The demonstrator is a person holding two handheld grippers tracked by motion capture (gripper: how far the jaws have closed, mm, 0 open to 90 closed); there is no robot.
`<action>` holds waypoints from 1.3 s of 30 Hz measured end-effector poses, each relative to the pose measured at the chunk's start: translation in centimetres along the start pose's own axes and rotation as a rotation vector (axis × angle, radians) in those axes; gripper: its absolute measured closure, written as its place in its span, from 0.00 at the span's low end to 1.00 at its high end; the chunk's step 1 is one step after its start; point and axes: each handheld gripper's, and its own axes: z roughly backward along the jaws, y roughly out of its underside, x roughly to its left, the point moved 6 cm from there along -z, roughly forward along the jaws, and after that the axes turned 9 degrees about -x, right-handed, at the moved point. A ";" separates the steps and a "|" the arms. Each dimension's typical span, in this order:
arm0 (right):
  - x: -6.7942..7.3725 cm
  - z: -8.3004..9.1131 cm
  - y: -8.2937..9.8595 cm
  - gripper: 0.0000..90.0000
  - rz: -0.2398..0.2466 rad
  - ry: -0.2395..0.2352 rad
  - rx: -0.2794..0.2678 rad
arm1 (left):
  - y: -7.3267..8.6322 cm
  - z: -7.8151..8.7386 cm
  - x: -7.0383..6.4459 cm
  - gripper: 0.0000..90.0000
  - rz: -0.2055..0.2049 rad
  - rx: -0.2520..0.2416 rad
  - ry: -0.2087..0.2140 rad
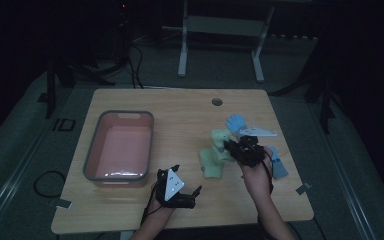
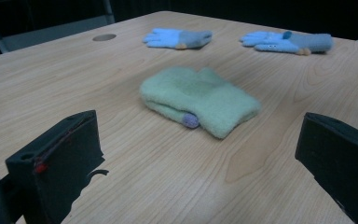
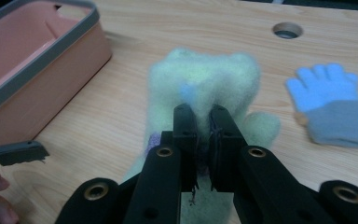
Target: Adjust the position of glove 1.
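Right claw (image 3: 200, 116): jaws closed on a green glove (image 3: 203, 81); the fabric is bunched between the tips and looks lifted off the tabletop.
Left claw (image 2: 200, 154): jaws spread wide, nothing between them; hovering low over the table (image 1: 180, 107).
Step in hand: judged to be a pick; one green glove is gripped and raised, ready for transport.
Next move: probably a carry to the pink bin (image 1: 122, 145), which lies left of the right claw and just ahead-left of the left claw. The move calls for a firm hold on soft fabric, clearance over the grey rim, and release above the bin's empty floor.
Second green glove (image 2: 198, 100): folded flat on the table, straight ahead of the left claw, between its jaws' line of sight; a small purple tip shows at its fold.
Blue gloves: one (image 2: 179, 38) and another (image 2: 286, 42) lie flat beyond the green glove, well apart from the left claw.
Surface: light wood-grain tabletop with a round cable hole (image 1: 217, 102) near its far edge.
Room: dim; grey floor, cables and a metal frame beyond the table.
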 end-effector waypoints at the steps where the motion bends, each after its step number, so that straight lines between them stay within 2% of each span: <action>1: 0.3 -0.3 0.1 0.92 0.002 0.001 0.004 | 0.0 0.0 0.0 0.01 0.001 0.000 0.000; 5: 1.5 -1.4 1.0 0.92 0.003 -0.002 0.025 | 0.0 0.0 0.0 0.01 0.003 0.002 0.010; 9: 2.0 -1.9 1.8 0.92 0.008 0.013 0.043 | 0.0 0.0 0.0 0.01 0.003 0.003 0.008; 11: 2.0 -2.2 2.4 0.92 0.013 0.035 0.050 | 0.0 0.0 0.0 0.01 0.001 0.001 0.007; 13: 2.0 -2.5 3.1 0.92 -0.010 0.025 0.067 | 0.0 0.0 0.0 0.01 0.001 0.001 0.008; 19: 2.0 -3.5 5.0 0.92 -0.035 0.032 0.104 | 0.0 0.0 0.0 0.01 0.006 0.001 0.012; 25: 1.6 -4.6 6.7 0.92 -0.029 0.055 0.125 | 0.0 0.0 0.0 0.01 0.005 0.001 0.010; 27: 1.5 -4.9 7.2 0.91 -0.040 0.057 0.135 | 0.0 0.0 0.0 0.01 0.005 0.000 0.008; 38: 1.5 -5.8 8.2 0.86 -0.055 0.052 0.146 | 0.0 0.0 0.1 0.01 0.012 0.001 0.011; 39: 1.5 -5.8 8.3 0.86 -0.056 0.049 0.145 | 0.0 0.0 0.1 0.01 0.016 0.005 0.002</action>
